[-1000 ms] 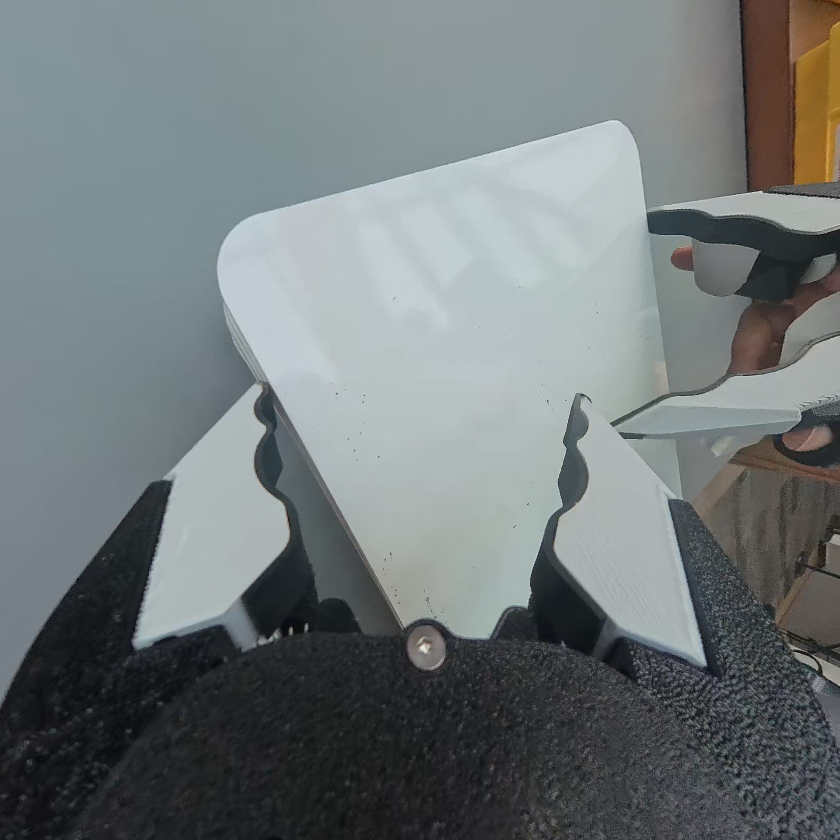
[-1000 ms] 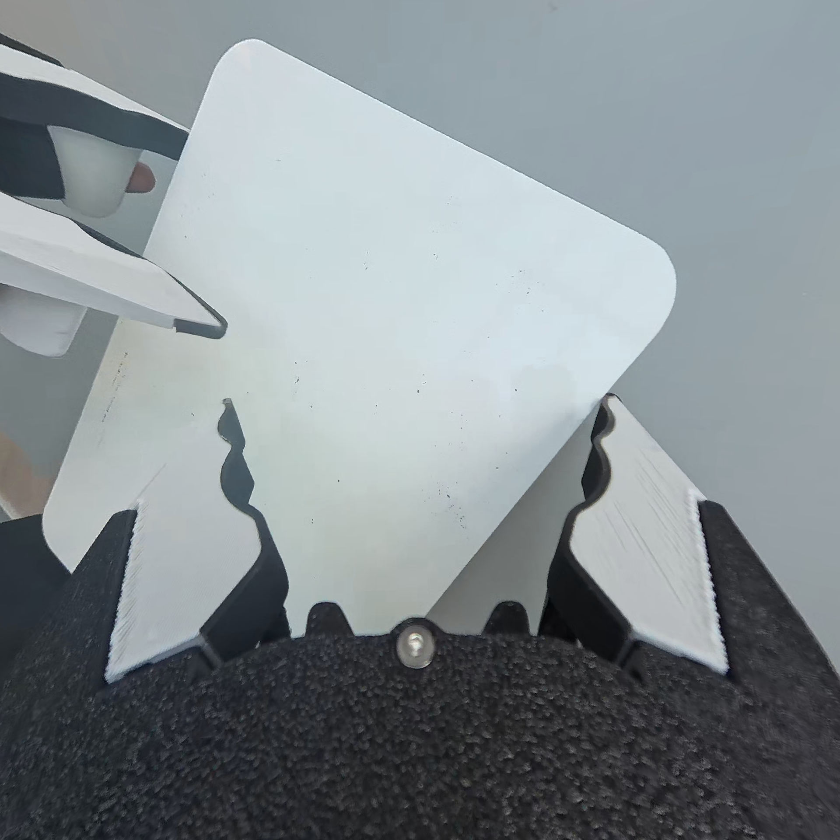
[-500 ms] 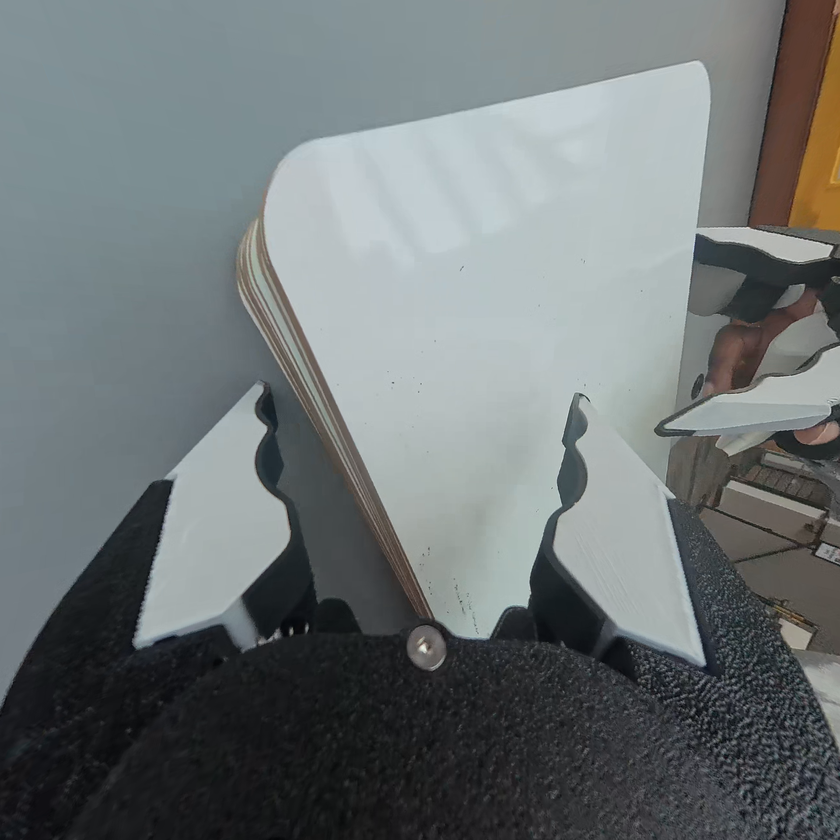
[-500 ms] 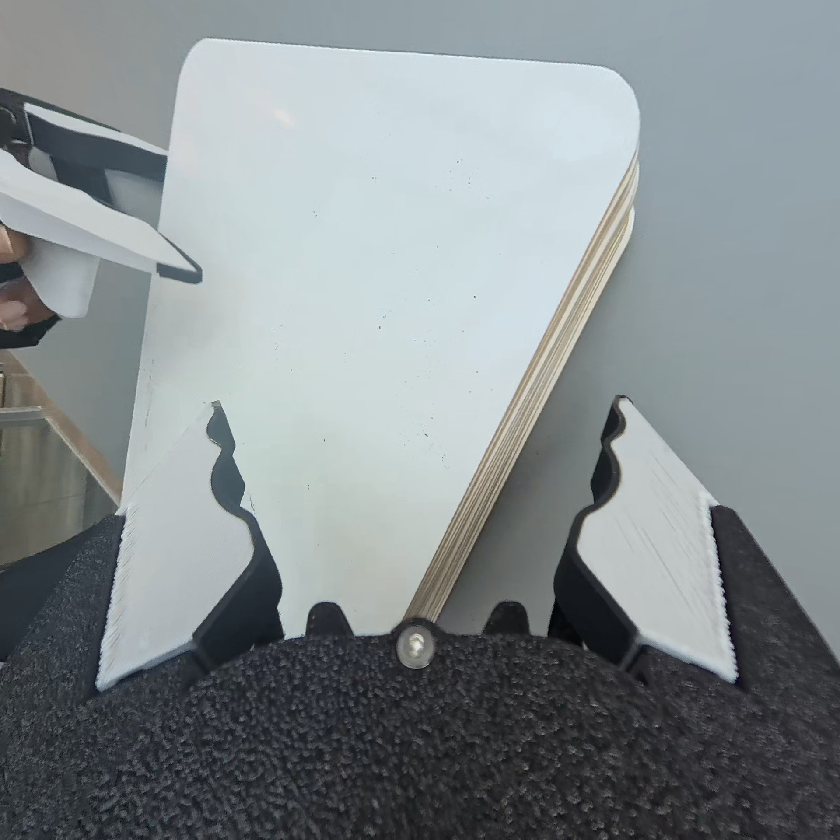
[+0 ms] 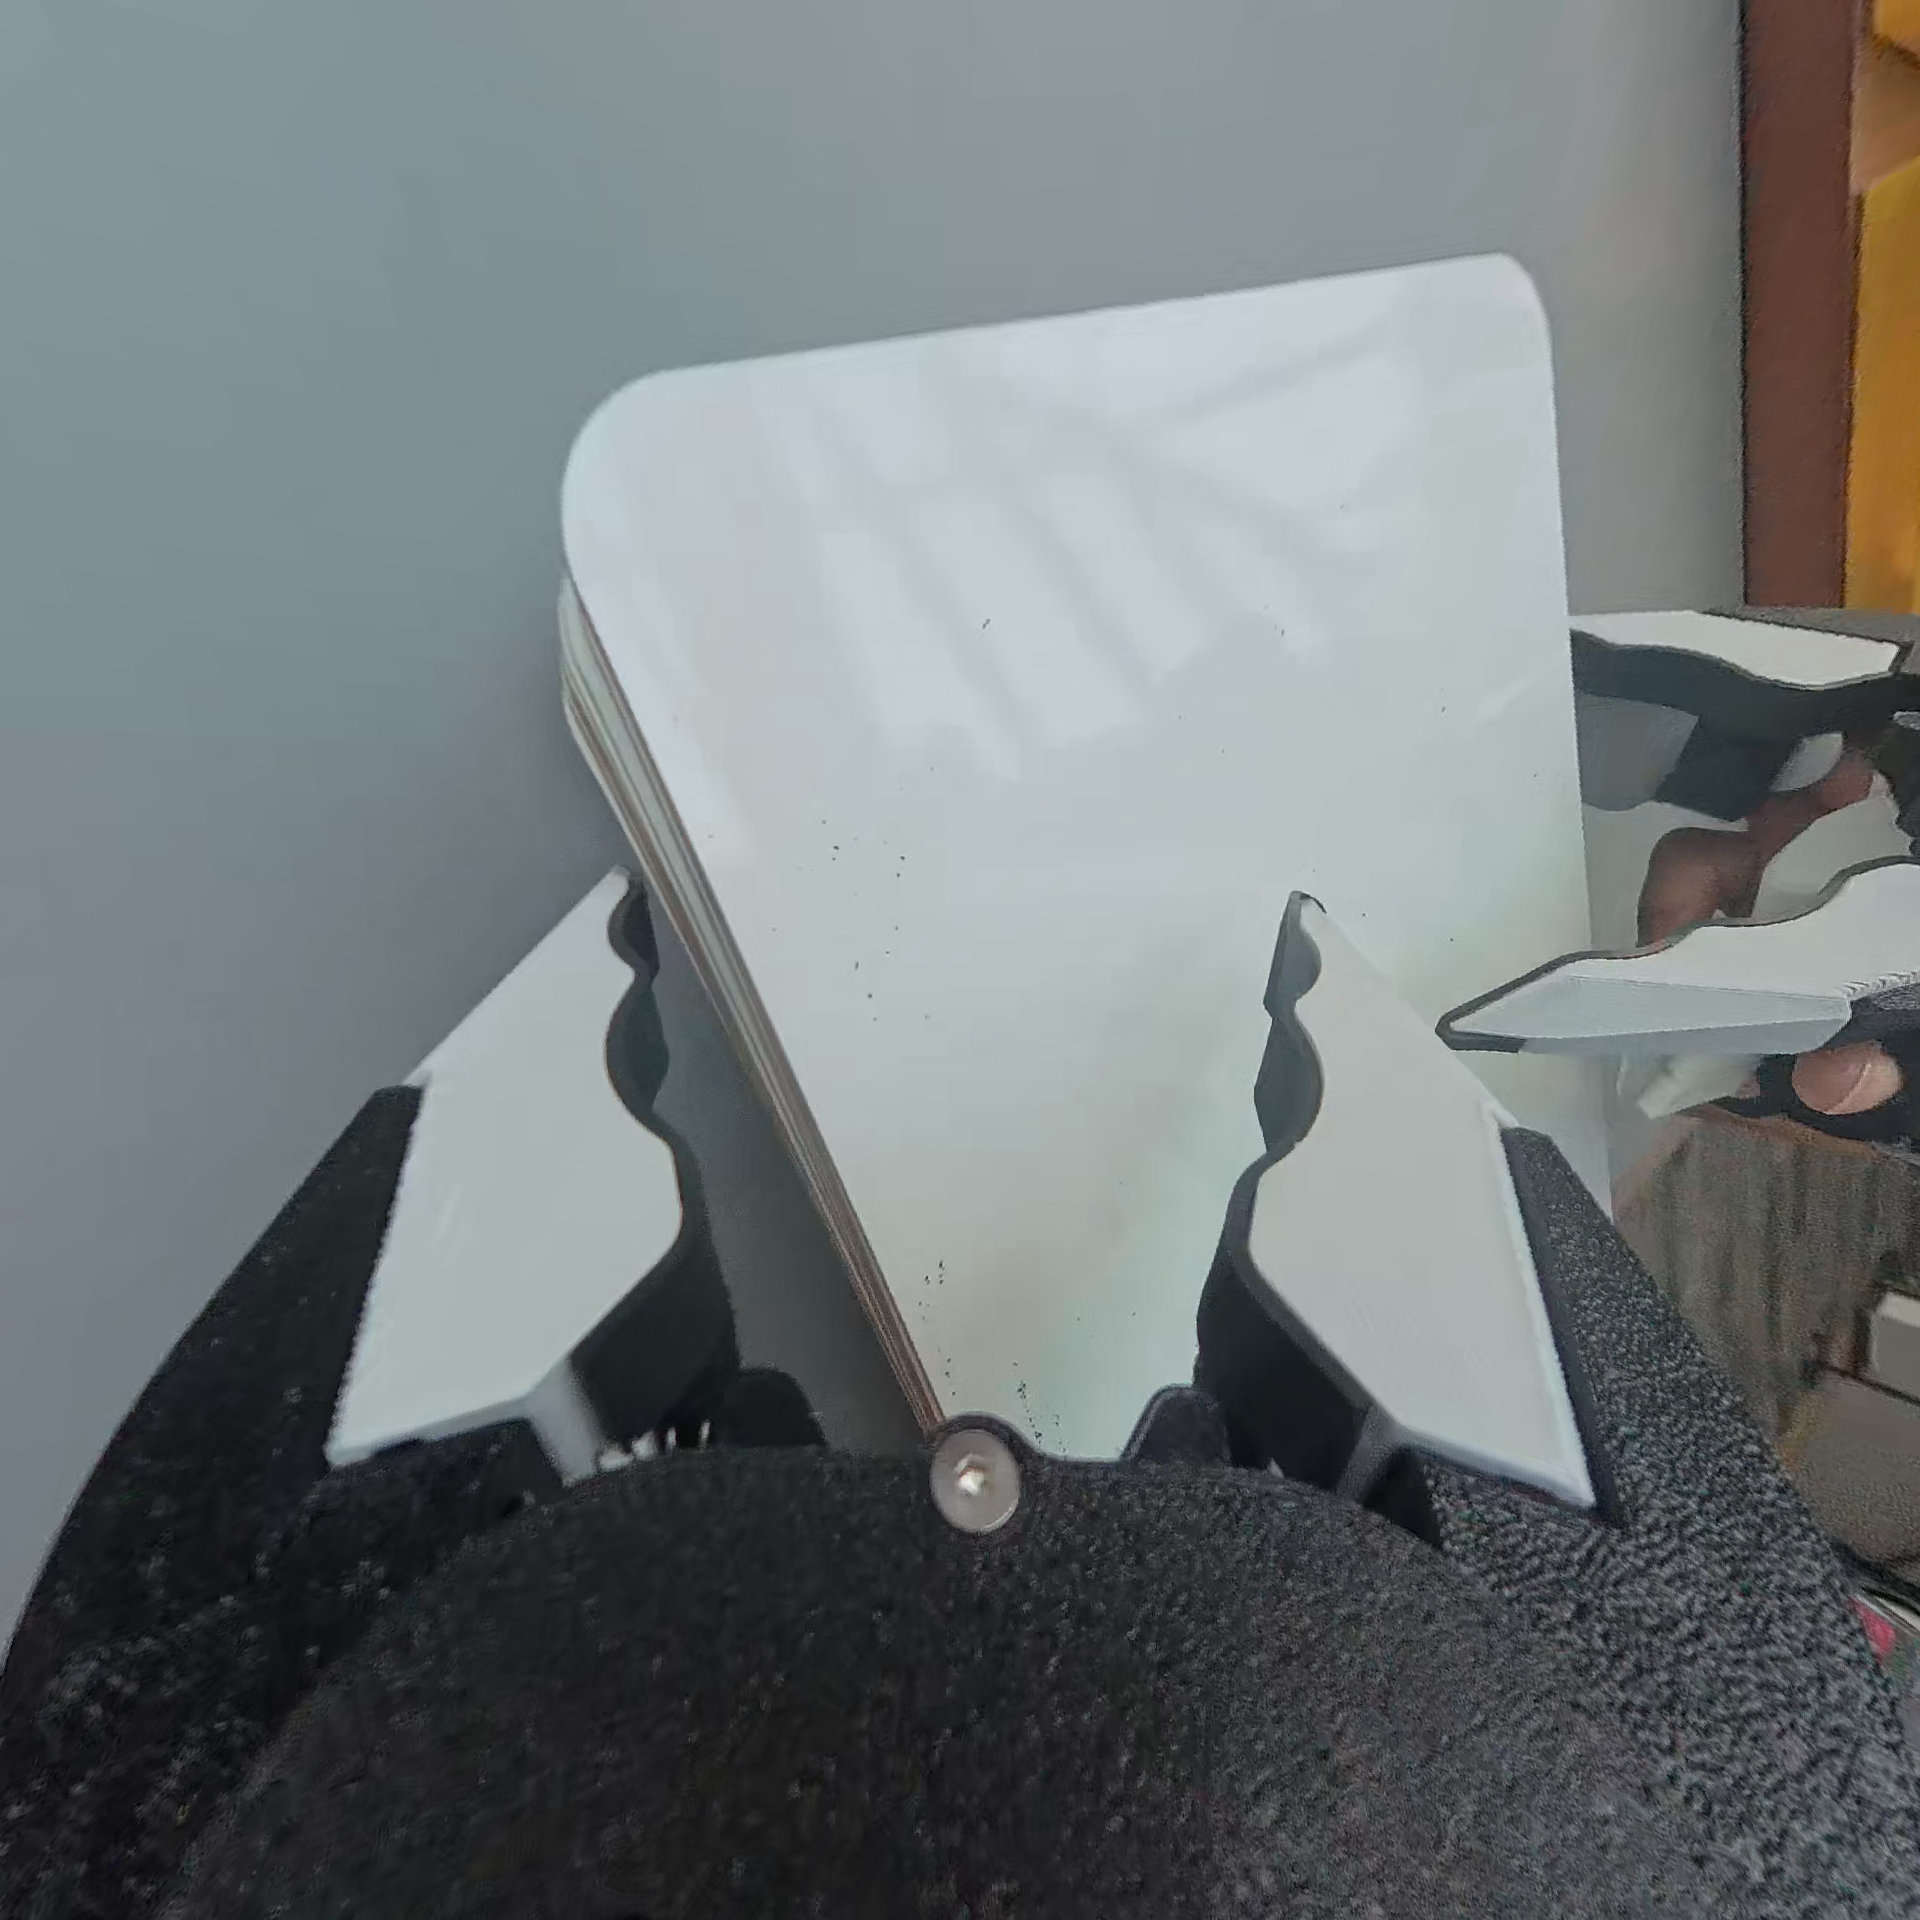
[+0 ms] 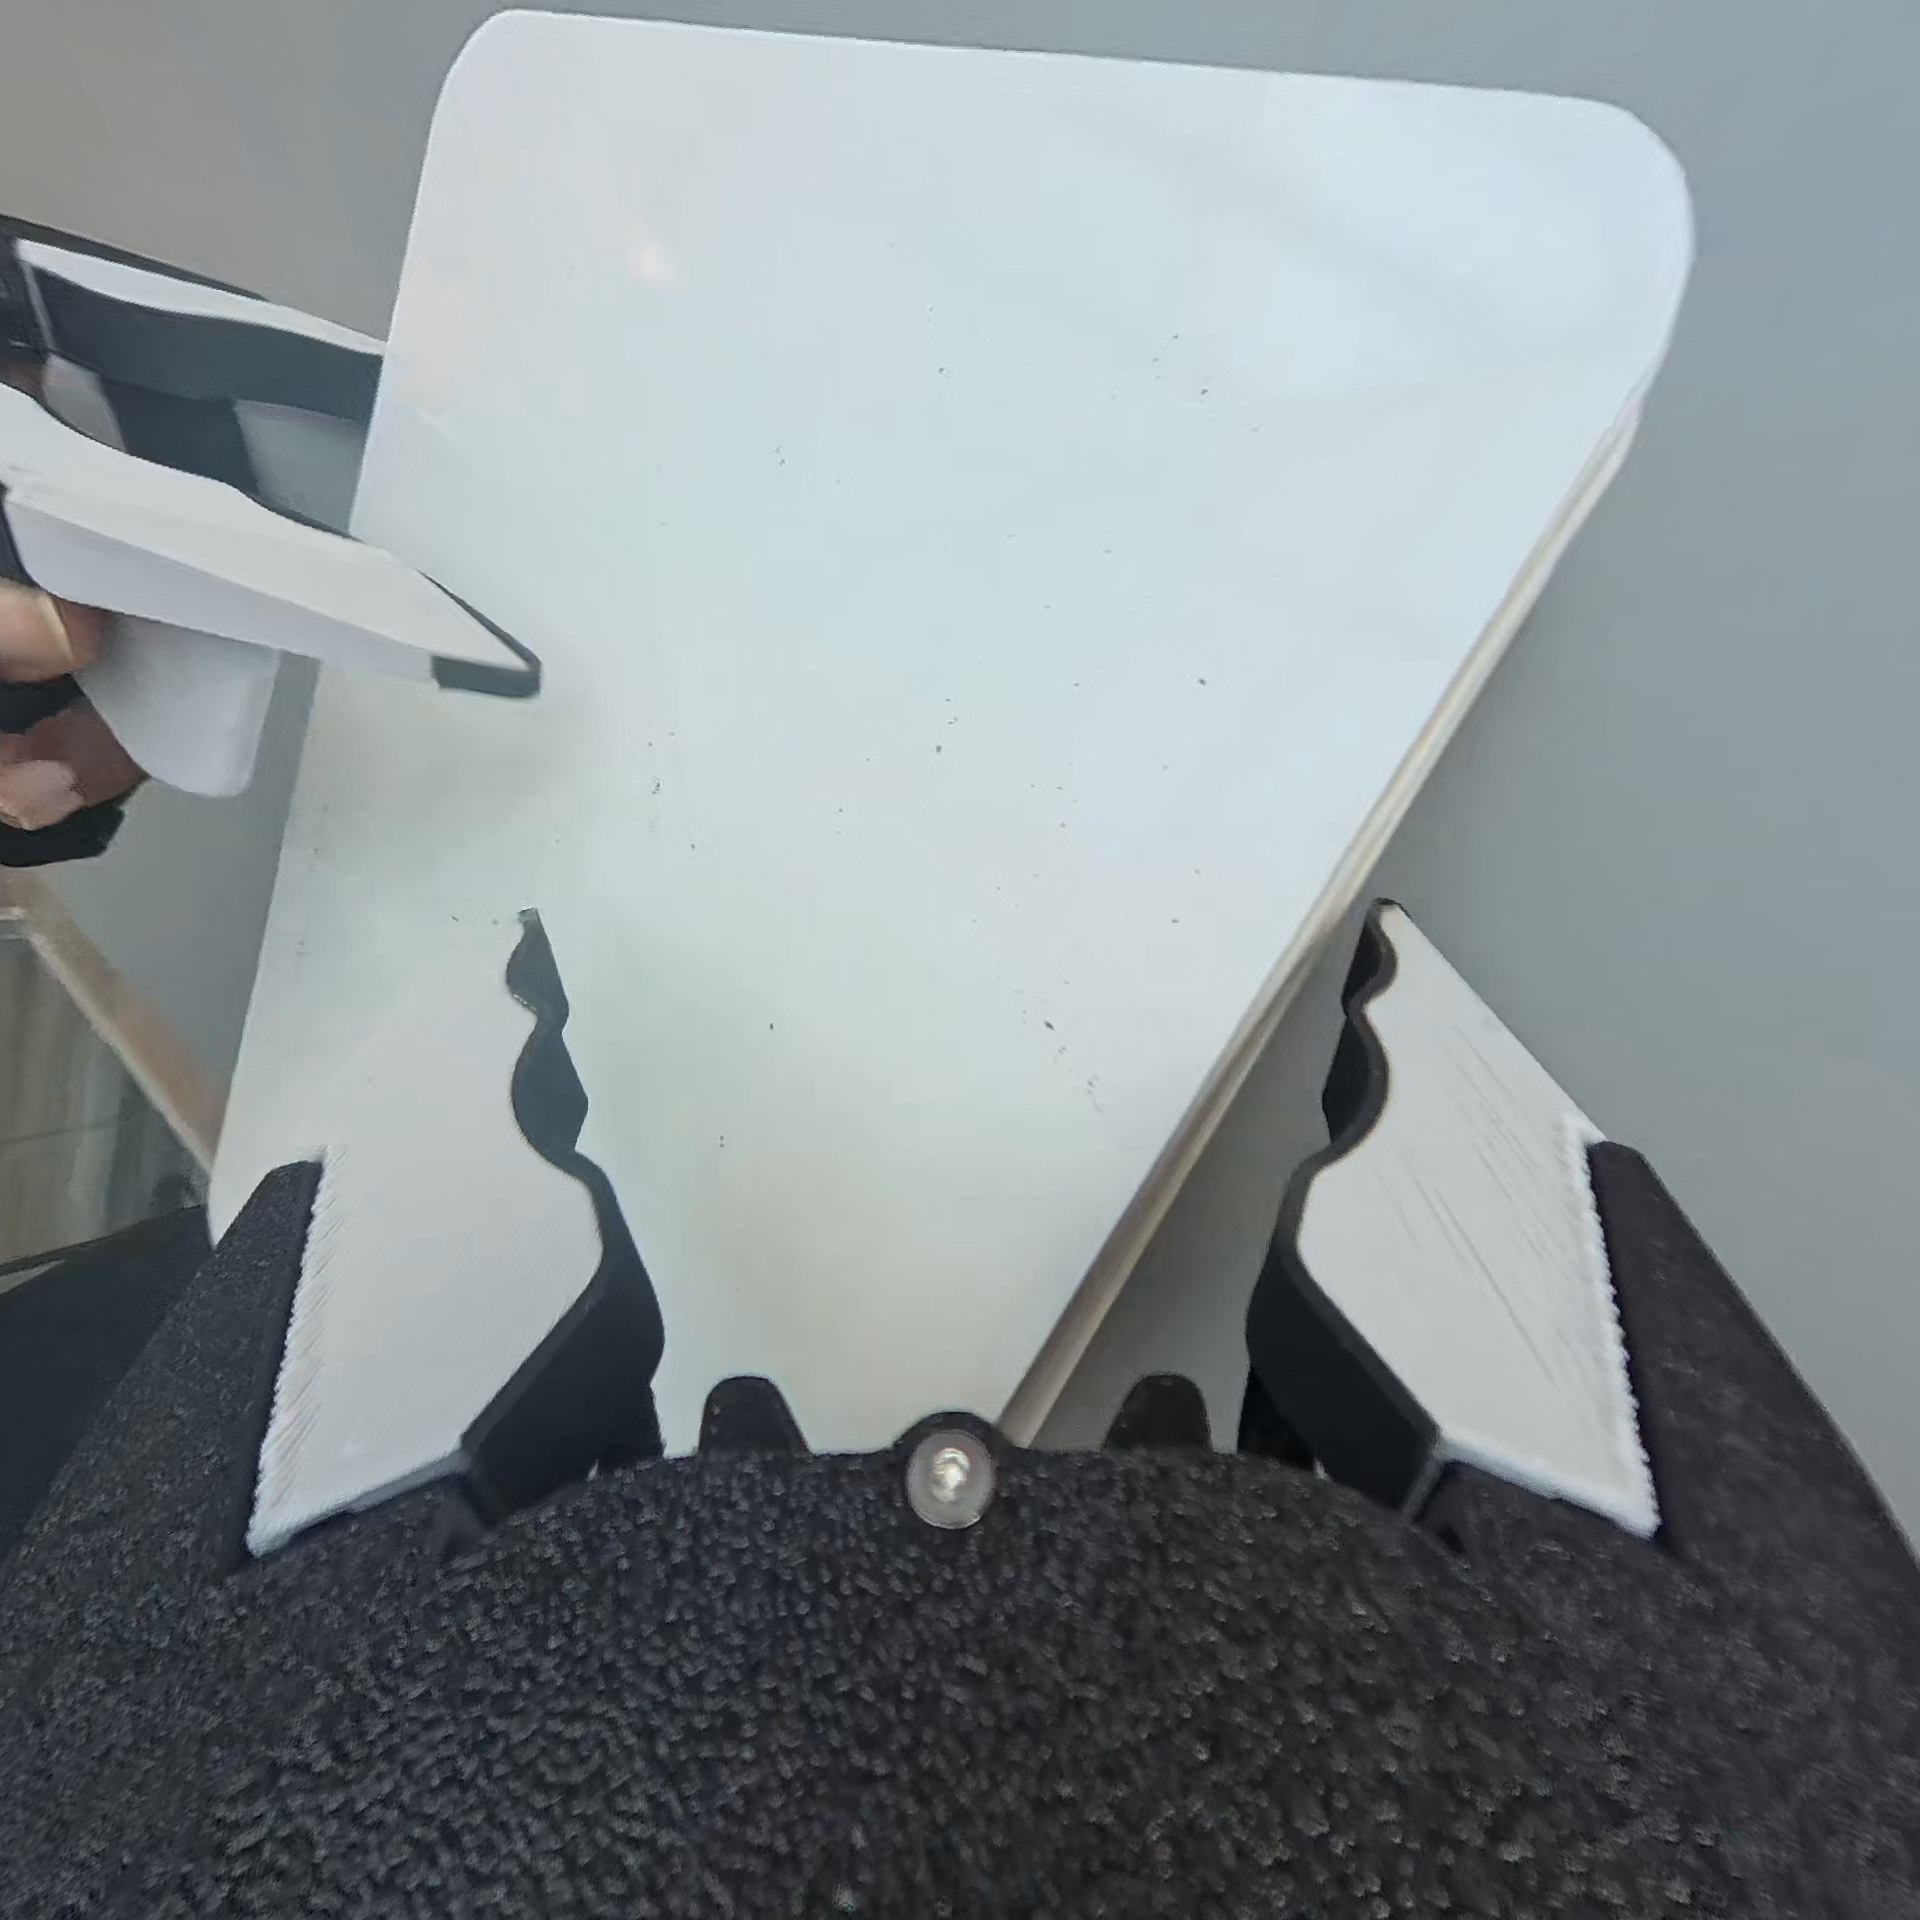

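A stack of thin white boards with rounded corners (image 5: 1091,727) stands on edge between the two grippers, in front of a grey wall. My left gripper (image 5: 956,894) is open wide. The stack's left edge runs down between its fingers, touching neither finger. My right gripper (image 6: 956,914) is open wide too, with the stack (image 6: 935,520) and its right edge between its fingers. The right gripper also shows in the left wrist view (image 5: 1662,997), open, at the stack's right side. The left gripper shows in the right wrist view (image 6: 312,582) at the stack's left side. What the stack rests on is hidden.
The grey wall (image 5: 416,416) fills the background close behind the stack. A brown door frame (image 5: 1797,312) with something yellow beyond it stands at the upper right. A dark wooden surface (image 5: 1745,1247) lies at the lower right. A person's gloved fingers (image 5: 1849,1081) grip the right gripper's handle.
The stack has swung from nearly face-on to more edge-on, so its layered edges show. In the last half second it dropped lower in the left view and rose in the right view.
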`<state>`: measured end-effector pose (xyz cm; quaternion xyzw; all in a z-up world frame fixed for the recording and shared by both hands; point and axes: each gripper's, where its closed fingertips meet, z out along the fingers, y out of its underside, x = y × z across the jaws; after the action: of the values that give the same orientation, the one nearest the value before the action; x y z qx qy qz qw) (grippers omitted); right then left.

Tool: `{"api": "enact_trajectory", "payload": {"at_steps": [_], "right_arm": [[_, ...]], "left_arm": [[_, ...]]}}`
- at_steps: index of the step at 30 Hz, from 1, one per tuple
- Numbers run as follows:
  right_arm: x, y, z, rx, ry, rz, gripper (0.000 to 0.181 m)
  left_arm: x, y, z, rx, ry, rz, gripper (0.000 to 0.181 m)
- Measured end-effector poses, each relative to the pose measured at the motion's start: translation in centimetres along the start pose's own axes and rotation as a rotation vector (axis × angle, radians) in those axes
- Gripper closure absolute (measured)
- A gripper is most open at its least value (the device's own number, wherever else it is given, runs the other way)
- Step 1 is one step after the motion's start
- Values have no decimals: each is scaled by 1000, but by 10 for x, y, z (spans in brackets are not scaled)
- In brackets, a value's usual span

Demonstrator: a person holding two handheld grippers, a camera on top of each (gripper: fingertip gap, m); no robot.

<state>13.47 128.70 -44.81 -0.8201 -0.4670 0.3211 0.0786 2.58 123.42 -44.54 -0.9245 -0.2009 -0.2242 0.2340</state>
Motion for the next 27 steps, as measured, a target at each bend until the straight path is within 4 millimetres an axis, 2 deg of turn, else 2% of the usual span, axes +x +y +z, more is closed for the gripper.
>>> {"api": "enact_trajectory", "payload": {"at_steps": [3, 6, 8, 10, 13, 17, 20, 22, 24, 27], "right_arm": [[9, -6, -31, 106, 105, -110, 41], [2, -12, -77, 228, 202, -240, 53], [-11, -12, -107, 311, 229, -284, 77], [-29, -10, -131, 395, 220, -303, 103], [-58, 4, -145, 437, 186, -313, 129], [-110, 27, -138, 432, 144, -372, 157], [-163, 42, -118, 401, 94, -437, 172], [-205, 47, -100, 387, 55, -490, 180], [-250, 52, -75, 368, 20, -542, 181], [-331, 52, -34, 370, -39, -622, 181]], "left_arm": [[3, -25, -46, 266, -34, 45, 73], [20, -32, -104, 460, -79, 131, 81], [29, -26, -142, 558, -118, 160, 95], [32, -11, -175, 633, -147, 152, 106], [26, 23, -221, 719, -191, 110, 129], [-1, 84, -282, 801, -274, 35, 156], [-32, 136, -332, 863, -362, -21, 172], [-59, 174, -369, 915, -434, -62, 181], [-88, 217, -408, 969, -500, -118, 181], [-131, 286, -471, 1034, -587, -157, 181]]}}
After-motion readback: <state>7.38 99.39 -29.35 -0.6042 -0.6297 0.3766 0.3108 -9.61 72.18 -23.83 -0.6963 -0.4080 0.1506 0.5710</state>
